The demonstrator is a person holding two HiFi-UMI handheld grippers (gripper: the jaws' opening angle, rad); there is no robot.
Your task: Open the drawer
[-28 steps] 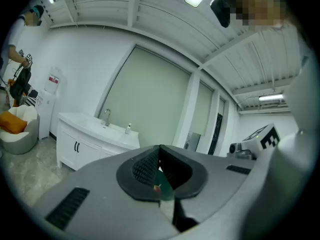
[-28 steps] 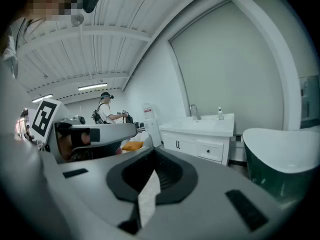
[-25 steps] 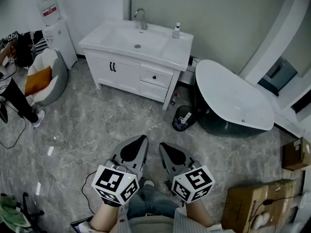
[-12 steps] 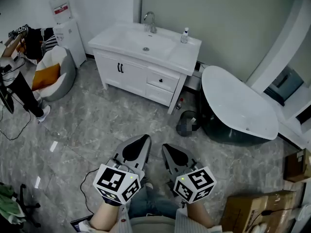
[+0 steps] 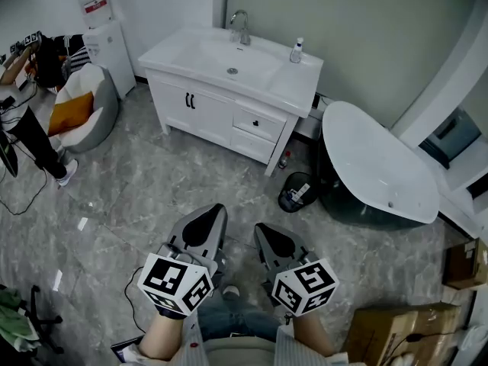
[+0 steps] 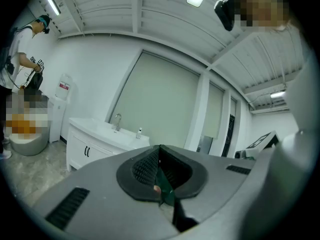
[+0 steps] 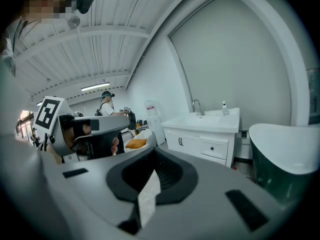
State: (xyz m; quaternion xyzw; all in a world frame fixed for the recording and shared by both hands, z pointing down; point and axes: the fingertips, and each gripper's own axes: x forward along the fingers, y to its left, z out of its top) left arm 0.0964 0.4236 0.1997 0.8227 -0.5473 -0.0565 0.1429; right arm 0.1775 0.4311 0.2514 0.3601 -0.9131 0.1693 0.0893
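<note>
Grippers sit nearest, side by side over the person's lap in the head view, well short of the vanity. The left gripper [image 5: 209, 216] has its jaws pressed together with nothing between them, and the right gripper [image 5: 267, 237] is likewise closed and empty. Each gripper's own view shows the dark pads meeting along one seam. Beyond them lies a grey marbled floor [image 5: 137, 197], with a cable trailing across it at the left. Further on, a small dark bin [image 5: 296, 193] stands just beside a white tub [image 5: 377, 162] with a dark outer wall. Cardboard boxes [image 5: 396, 326] sit at the lower right. The drawer [image 5: 258, 123] is far off, in the right part of a white vanity [image 5: 301, 97] against the back wall. It is closed, and its front, with one dark knob, faces out over the floor toward the person. Its long axis runs level along the vanity front, and a second drawer [image 5: 252, 143] sits directly below it. Two doors [image 5: 191, 105] fill the vanity's left part. On top are a basin [image 5: 229, 56], a tap [image 5: 242, 27] and a bottle [image 5: 296, 50]. At the far left stand a beanbag [image 5: 91, 101] with an orange cushion [image 5: 70, 113], a dispenser [image 5: 107, 40] and a person [image 5: 27, 132].
</note>
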